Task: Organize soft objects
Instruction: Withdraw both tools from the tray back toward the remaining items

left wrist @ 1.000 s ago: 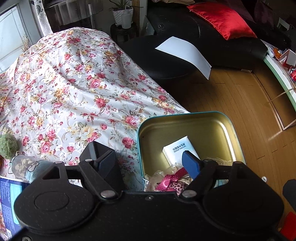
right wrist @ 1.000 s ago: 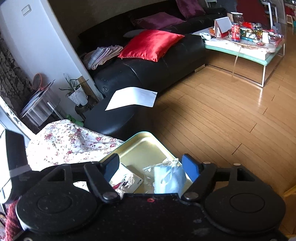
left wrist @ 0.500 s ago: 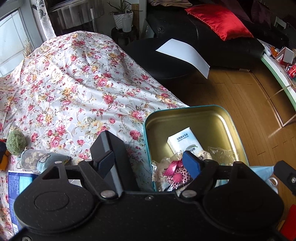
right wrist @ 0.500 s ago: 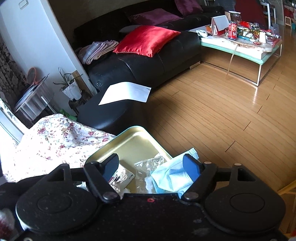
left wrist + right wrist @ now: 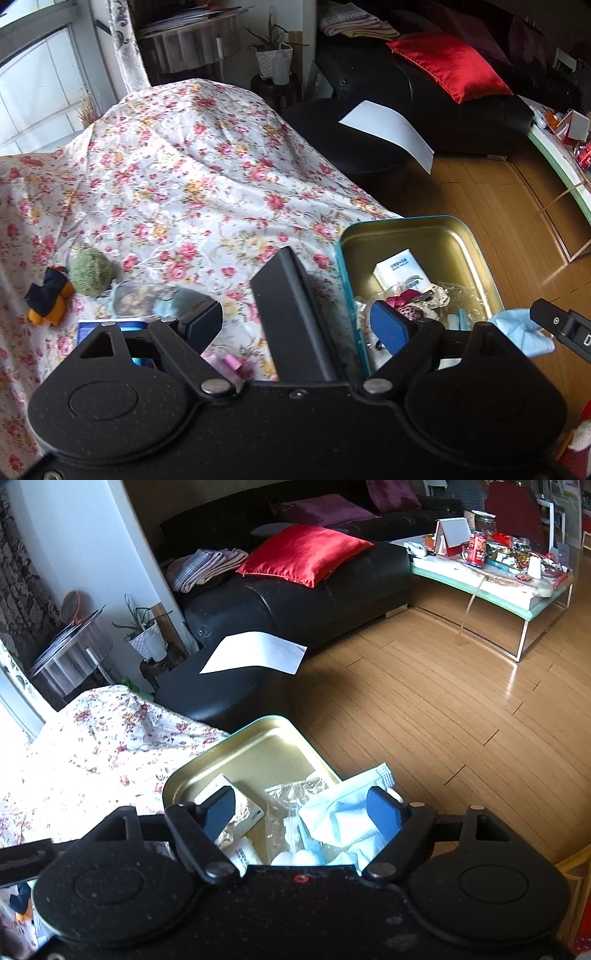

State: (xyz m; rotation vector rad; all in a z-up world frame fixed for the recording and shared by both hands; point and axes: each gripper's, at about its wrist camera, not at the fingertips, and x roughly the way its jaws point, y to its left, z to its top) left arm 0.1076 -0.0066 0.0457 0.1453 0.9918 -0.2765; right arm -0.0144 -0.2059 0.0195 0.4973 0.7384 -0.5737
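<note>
A teal tin with a gold inside (image 5: 424,236) (image 5: 258,746) sits at the edge of the floral cloth (image 5: 184,192). It holds a white packet (image 5: 400,271), a pink hair clip (image 5: 404,301) and clear bags (image 5: 291,794). A light blue face mask (image 5: 347,812) (image 5: 517,328) hangs over the tin's near right rim, between my right gripper's open fingers. My right gripper (image 5: 303,812) is open over the tin. My left gripper (image 5: 295,325) is open and empty, over a black case (image 5: 291,310) beside the tin. A green fuzzy ball (image 5: 90,271) and an orange and navy pouch (image 5: 46,297) lie on the cloth at left.
A clear bag of small pieces (image 5: 140,297) and a blue book (image 5: 110,326) lie near my left fingers. A black ottoman with white paper (image 5: 255,653), a black sofa with a red cushion (image 5: 306,552) and a cluttered low table (image 5: 491,576) stand on the wood floor.
My left gripper pulled back and to the left, bringing the ball and pouch into view. My right gripper backed off a little; the blue mask now spreads over the tin's rim.
</note>
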